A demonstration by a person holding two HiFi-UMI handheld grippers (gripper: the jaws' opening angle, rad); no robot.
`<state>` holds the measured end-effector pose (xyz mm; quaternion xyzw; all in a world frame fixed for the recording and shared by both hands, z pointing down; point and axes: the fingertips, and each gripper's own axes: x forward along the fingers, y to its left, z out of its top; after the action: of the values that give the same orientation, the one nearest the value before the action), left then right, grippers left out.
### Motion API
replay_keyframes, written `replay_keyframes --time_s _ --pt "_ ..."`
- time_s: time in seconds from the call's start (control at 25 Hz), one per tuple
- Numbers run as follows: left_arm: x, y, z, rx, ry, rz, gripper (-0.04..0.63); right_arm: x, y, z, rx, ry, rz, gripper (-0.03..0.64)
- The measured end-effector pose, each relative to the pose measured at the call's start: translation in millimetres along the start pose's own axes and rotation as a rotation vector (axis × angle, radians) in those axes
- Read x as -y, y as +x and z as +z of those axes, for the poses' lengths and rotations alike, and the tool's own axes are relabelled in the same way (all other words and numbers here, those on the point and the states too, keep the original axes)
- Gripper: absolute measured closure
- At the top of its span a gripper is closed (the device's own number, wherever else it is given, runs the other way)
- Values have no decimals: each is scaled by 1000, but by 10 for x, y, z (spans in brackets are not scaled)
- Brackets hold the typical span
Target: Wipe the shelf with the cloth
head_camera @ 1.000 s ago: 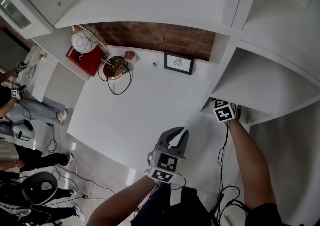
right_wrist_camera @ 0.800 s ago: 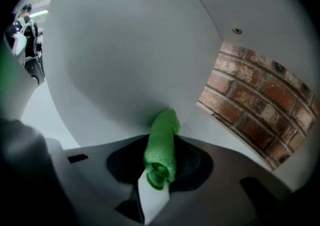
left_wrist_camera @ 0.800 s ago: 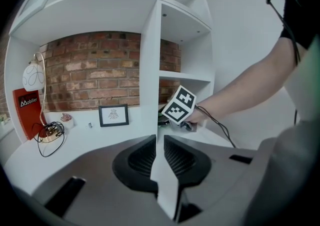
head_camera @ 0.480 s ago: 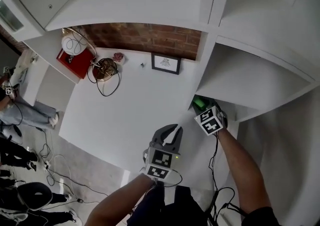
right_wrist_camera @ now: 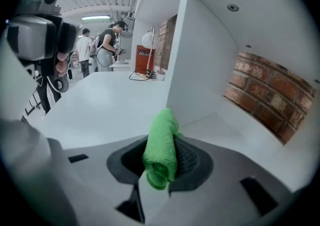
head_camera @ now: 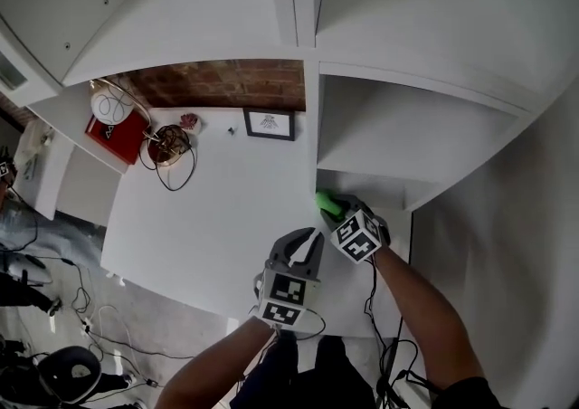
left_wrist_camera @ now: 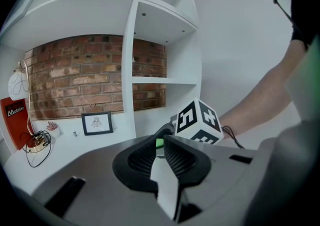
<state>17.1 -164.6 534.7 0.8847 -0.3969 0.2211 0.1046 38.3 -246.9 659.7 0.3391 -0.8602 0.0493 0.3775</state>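
A rolled green cloth (right_wrist_camera: pixel 164 130) is pinched upright between the jaws of my right gripper (right_wrist_camera: pixel 161 142), which is shut on it. In the head view the cloth (head_camera: pixel 326 204) pokes out ahead of the right gripper (head_camera: pixel 333 211) at the front left corner of the lowest white shelf compartment (head_camera: pixel 384 188), beside the upright divider (right_wrist_camera: pixel 192 65). The shelf floor (right_wrist_camera: pixel 235 130) runs back to a brick wall. My left gripper (head_camera: pixel 310 241) hovers low over the white tabletop (head_camera: pixel 208 217) just left of the right one, shut on nothing. The left gripper view shows its jaws (left_wrist_camera: pixel 161 140) meeting, with the right gripper's marker cube (left_wrist_camera: pixel 196 120) behind them.
At the back of the tabletop stand a framed picture (head_camera: pixel 269 124), a brass bowl with a black cable (head_camera: pixel 168 145), a red box (head_camera: pixel 116 136) and a white globe lamp (head_camera: pixel 109 107). More white shelves rise above. People stand far off to the left (right_wrist_camera: pixel 107 45).
My right gripper has drawn back out of the shelf compartment toward the front left corner, and the green cloth now shows. The left gripper stayed near the table's front edge.
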Motion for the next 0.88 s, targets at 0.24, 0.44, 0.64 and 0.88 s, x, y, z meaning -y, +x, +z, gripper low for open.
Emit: replay_keyframes --time_s 0.24,0.44,0.64,0.88 --pt "27 -23 51 17 -11 -3 546 -111 -279 -1 53 -3 -9 512" --pt "16 -23 20 20 -23 -3 546 155 -415 37 95 17 -116 512" --pt "-70 -101 -49 13 -49 14 546 625 -418 53 92 75 -270 512" --pt "-223 -153 -119 11 -78 43 546 1075 -235 72 61 63 -339 511"
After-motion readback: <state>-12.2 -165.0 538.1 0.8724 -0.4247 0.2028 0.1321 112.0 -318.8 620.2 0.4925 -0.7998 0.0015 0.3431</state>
